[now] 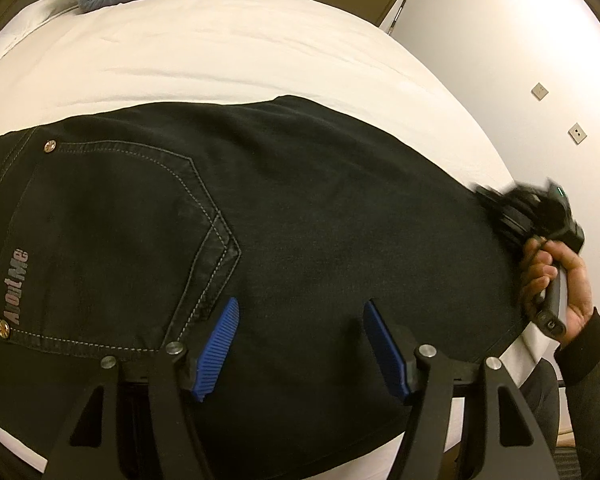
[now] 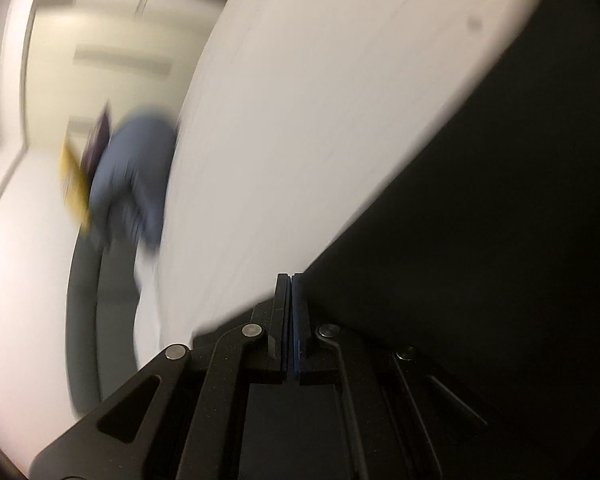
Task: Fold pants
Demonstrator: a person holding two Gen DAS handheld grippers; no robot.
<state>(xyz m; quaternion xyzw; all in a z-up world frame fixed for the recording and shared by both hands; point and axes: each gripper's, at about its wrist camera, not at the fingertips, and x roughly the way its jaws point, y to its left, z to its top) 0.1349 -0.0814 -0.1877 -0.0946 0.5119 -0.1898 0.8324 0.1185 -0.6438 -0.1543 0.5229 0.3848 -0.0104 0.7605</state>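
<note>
Where white bed (image 1: 220,60) shows, flat black pants (image 1: 320,208), stitched pocket (image 1: 112,240).

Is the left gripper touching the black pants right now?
Cannot tell. In the left wrist view the left gripper stands open over the black pants, with no visible gap or press.

Left tool (image 1: 300,344): black linkage arms w/ silver screws, ribbed blue pads (image 1: 220,344); person's sleeve (image 1: 588,344) dark, ribbed cuff.
</note>
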